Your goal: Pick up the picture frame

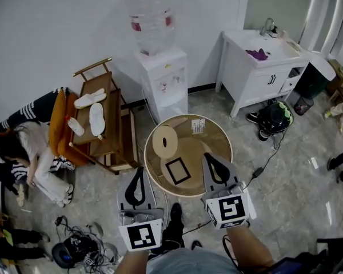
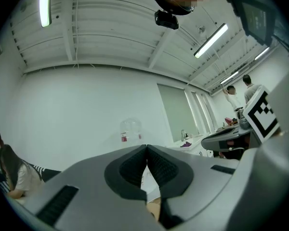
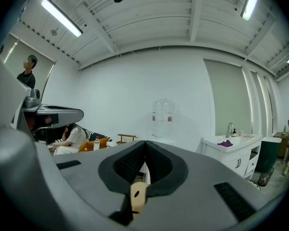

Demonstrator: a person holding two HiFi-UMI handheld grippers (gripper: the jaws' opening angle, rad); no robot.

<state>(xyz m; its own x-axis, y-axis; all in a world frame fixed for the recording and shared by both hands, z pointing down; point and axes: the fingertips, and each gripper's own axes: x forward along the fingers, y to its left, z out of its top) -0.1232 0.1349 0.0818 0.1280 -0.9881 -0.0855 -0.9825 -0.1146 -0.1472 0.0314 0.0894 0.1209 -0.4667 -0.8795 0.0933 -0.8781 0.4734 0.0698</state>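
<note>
A small black picture frame [image 1: 178, 170] lies flat on the round wooden table [image 1: 217, 140], near its front. My left gripper [image 1: 141, 171] hovers just off the table's left front rim, a short way left of the frame. To the frame's right, over the table's front right part, hangs my right gripper [image 1: 209, 156]. In the left gripper view the left gripper [image 2: 147, 149] points up and out at the far wall, its pads pressed together on nothing. The right gripper [image 3: 145, 144] is likewise shut and empty; a bit of pale wood [image 3: 137, 196] shows low behind its pads.
A round wooden disc [image 1: 164, 141] and a small white card [image 1: 198, 125] also lie on the table. Behind it stand a water dispenser [image 1: 162, 81], a wooden rack with slippers [image 1: 100, 121] and a white sink cabinet [image 1: 262, 76]. A person [image 1: 23, 156] sits at left; cables [image 1: 80, 241] lie on the floor.
</note>
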